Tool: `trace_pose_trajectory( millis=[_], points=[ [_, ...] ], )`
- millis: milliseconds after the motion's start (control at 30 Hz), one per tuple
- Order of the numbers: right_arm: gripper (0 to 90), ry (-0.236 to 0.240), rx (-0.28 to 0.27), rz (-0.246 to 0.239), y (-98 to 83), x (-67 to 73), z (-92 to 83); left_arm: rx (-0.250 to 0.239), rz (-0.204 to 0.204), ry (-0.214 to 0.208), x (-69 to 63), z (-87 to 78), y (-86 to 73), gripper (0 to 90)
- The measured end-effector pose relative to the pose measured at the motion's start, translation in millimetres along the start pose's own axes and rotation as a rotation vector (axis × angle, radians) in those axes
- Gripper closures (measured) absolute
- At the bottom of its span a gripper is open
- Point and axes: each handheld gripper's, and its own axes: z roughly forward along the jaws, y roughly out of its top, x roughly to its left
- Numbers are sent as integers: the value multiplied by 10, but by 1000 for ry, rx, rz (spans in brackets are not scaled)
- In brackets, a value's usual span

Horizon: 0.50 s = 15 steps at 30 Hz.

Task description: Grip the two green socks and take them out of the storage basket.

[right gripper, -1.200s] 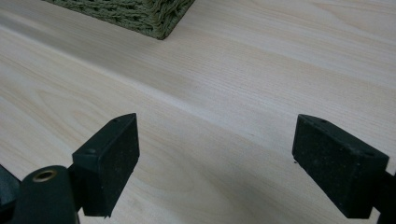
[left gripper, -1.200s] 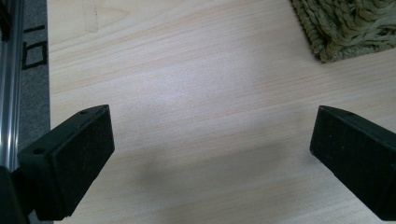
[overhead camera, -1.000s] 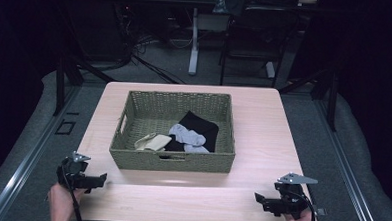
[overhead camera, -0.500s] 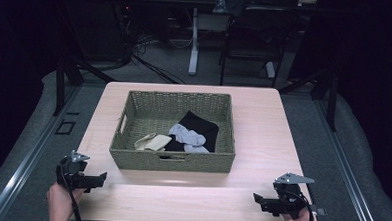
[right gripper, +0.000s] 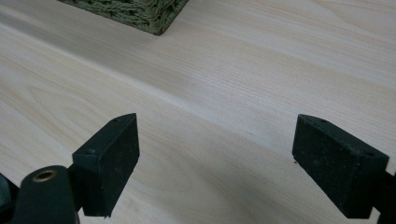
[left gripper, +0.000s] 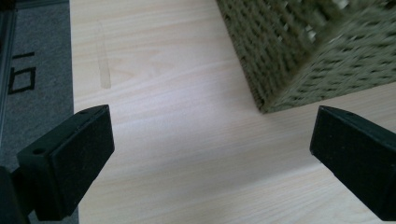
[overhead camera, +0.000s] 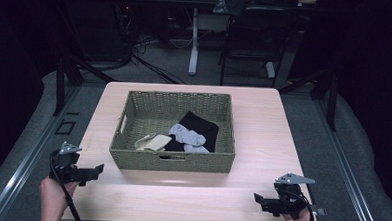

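Both empty, jaws wide apart: left hand-held gripper (overhead camera: 97, 171) and right hand-held gripper (overhead camera: 258, 199) low at the tabletop's (overhead camera: 263, 123) near corners, seemingly poised for the socks (overhead camera: 187, 135) in the central basket (overhead camera: 171, 161).

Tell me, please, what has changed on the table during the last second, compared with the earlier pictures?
Almost nothing. The right gripper has drifted slightly toward the near edge of the table; the left gripper has barely moved. Both stay open, holding nothing. The woven basket and the black cloth, grey cloth and beige cloth inside it lie as before.
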Motion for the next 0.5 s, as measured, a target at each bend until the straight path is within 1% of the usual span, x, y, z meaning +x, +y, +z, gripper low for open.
trace_pose_trajectory(
  millis=[67, 100, 133, 167, 200, 233, 267, 300, 333, 400, 500],
  points=[
    [143, -1, 2, 3, 1, 0, 0, 0, 5, 1, -6, -22, 27, 0],
    [144, 2, 6, -1, 4, -2, 3, -3, 14, 3, -17, -76, 95, 0],
    [144, 2, 6, -1, 4, -2, 3, -3, 14, 3, -17, -76, 95, 0],
    [143, 7, 8, -1, 5, 4, 8, -9, 19, -12, -16, -116, 155, 0],
    [143, 5, 11, -1, 6, 6, 10, -9, 23, -19, -17, -138, 192, 0],
    [144, 4, 11, -2, 7, 6, 11, -11, 29, -19, -19, -156, 226, 0],
    [143, 5, 9, -2, 7, 5, 12, -11, 29, -19, -19, -156, 226, 0],
    [144, 6, 11, -3, 7, 3, 13, -11, 41, -26, -22, -190, 303, 0],
    [144, 6, 11, -3, 7, 3, 13, -11, 41, -26, -22, -190, 303, 0],
    [143, 7, 8, 0, 5, 2, 13, -13, 51, -41, -28, -219, 398, 0],
    [143, 5, 10, -1, 4, -2, 12, -21, 65, -43, -54, -244, 485, 0]
  ],
)
